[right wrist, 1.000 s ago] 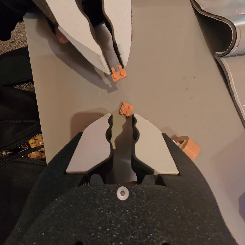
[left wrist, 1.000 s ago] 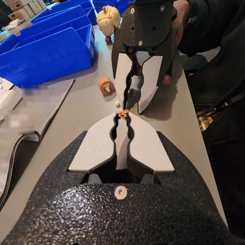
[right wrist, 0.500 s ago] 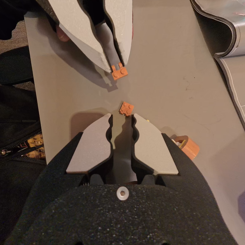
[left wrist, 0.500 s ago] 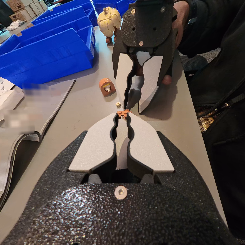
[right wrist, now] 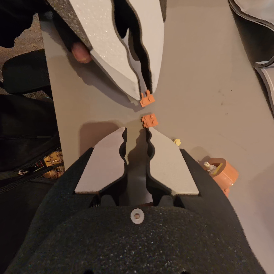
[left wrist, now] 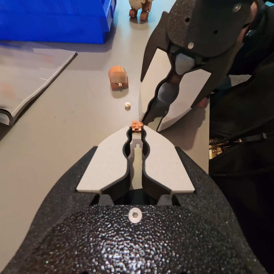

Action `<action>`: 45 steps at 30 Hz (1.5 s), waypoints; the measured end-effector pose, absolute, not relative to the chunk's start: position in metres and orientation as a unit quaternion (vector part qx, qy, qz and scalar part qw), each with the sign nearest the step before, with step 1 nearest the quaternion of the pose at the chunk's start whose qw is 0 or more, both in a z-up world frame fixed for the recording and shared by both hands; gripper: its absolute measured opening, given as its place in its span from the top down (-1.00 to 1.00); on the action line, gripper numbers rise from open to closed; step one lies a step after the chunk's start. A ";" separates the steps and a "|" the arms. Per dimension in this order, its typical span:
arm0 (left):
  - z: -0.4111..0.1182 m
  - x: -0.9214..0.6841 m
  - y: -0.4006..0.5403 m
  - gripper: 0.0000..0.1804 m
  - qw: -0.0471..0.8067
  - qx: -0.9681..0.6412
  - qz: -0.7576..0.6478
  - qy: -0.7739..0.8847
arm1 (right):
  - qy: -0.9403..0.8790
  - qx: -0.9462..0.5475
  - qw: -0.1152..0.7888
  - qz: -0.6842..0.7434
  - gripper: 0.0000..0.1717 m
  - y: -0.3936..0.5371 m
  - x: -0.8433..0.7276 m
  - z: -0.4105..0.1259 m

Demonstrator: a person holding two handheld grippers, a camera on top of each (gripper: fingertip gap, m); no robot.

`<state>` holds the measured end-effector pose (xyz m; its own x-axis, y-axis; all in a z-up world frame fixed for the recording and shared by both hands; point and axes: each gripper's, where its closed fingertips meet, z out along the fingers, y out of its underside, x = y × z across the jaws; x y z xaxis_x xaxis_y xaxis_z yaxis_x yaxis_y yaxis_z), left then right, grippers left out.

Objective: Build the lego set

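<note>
My left gripper (left wrist: 136, 127) is shut on a small orange plate with clips (left wrist: 136, 130), pinched at its fingertips just above the grey table (left wrist: 66, 118). It also shows in the right wrist view (right wrist: 146, 94), with its plate (right wrist: 147, 99) sticking out past the tips. An orange two-by-two plate (right wrist: 149, 120) lies flat on the table a short gap in front of the held plate. My right gripper (right wrist: 136, 128) is open and holds nothing. Its right fingertip (right wrist: 149, 131) is at the near corner of the lying plate. It shows opposite in the left wrist view (left wrist: 150, 126).
A small cream stud piece (left wrist: 127, 105) and a brown rounded piece (left wrist: 118, 78) lie beyond. Blue bins (left wrist: 51, 19) and a cream figure's feet (left wrist: 139, 13) stand at the back. A grey-edged booklet (left wrist: 29, 77) lies left. The table edge and a person's dark clothing (left wrist: 237, 148) are right. The grippers' ends are close to 4 cm from one another.
The left gripper has brought its held plate closer to the lying two-by-two plate. The right jaws narrowed slightly, and the lying plate has turned a little at the right fingertip.
</note>
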<state>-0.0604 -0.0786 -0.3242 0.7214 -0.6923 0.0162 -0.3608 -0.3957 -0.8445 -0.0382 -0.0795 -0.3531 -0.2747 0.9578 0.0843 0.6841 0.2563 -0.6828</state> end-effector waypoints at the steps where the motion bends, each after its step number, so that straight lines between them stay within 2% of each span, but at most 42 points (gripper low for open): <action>1: -0.325 -0.060 -0.079 0.88 0.443 -0.814 -0.183 0.328 | -0.753 -0.543 0.257 0.268 0.71 -0.080 -0.038 -0.353; 11: -0.332 -0.060 -0.081 0.88 0.415 -0.808 -0.197 0.368 | -0.776 -0.496 0.289 0.260 0.63 -0.058 -0.046 -0.349; 23: -0.334 -0.060 -0.081 0.88 0.401 -0.811 -0.210 0.370 | -0.781 -0.475 0.304 0.269 0.66 -0.053 -0.051 -0.347; 32: -0.334 -0.060 -0.080 0.88 0.403 -0.810 -0.204 0.374 | -0.778 -0.476 0.303 0.275 0.63 -0.053 -0.052 -0.346; 45: -0.337 -0.061 -0.073 0.88 0.397 -0.810 -0.200 0.384 | -0.801 -0.449 0.273 0.287 0.68 -0.062 -0.054 -0.349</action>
<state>-0.0610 -0.0732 -0.3371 0.6259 -0.7797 0.0193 -0.4625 -0.3910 -0.7957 -0.0539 -0.0620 -0.3490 -0.4486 0.8755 0.1798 0.5626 0.4329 -0.7043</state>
